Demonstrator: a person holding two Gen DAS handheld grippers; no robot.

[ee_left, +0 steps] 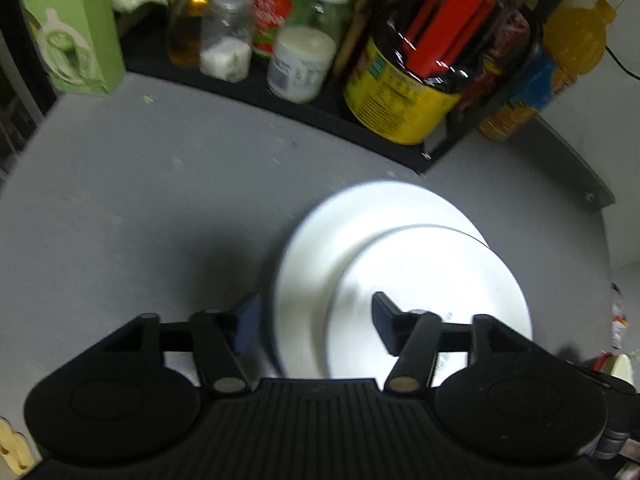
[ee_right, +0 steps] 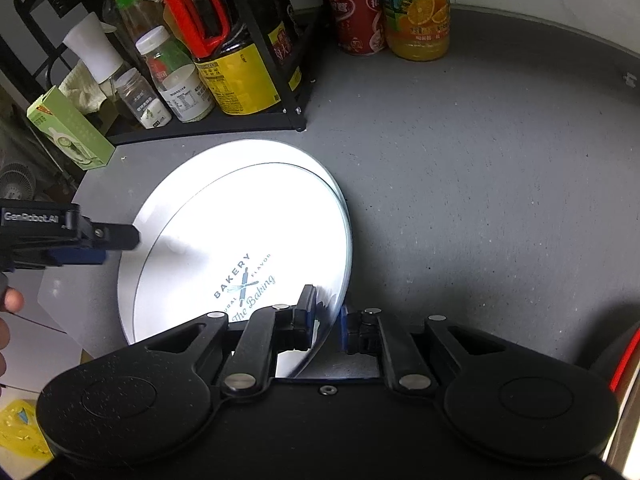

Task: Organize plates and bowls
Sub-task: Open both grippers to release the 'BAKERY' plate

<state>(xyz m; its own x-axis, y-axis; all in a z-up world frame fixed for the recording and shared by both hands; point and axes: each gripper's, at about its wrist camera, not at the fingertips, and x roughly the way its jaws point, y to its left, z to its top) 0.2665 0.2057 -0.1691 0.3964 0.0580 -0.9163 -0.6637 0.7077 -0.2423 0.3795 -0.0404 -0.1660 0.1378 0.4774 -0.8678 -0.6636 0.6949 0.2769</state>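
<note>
2 white plates sit stacked on the gray countertop (ee_right: pixel 480 184), just in front of a black rack (ee_right: pixel 208 130) of bottles and jars. The smaller upper plate (ee_right: pixel 240 248), printed with a "BAKERY" logo, lies on the larger plate (ee_right: pixel 248 152) and is offset toward its near right. The right gripper (ee_right: pixel 326 320) grips the near right rim of the upper plate, with 1 finger above the rim and 1 outside it. The left gripper (ee_left: pixel 316 320) hovers at the stack's left edge with its fingers spread apart and holds nothing. A green carton (ee_right: pixel 70 132) stands at the far left, and an orange juice bottle (ee_right: pixel 418 8) stands right of the rack.
</note>
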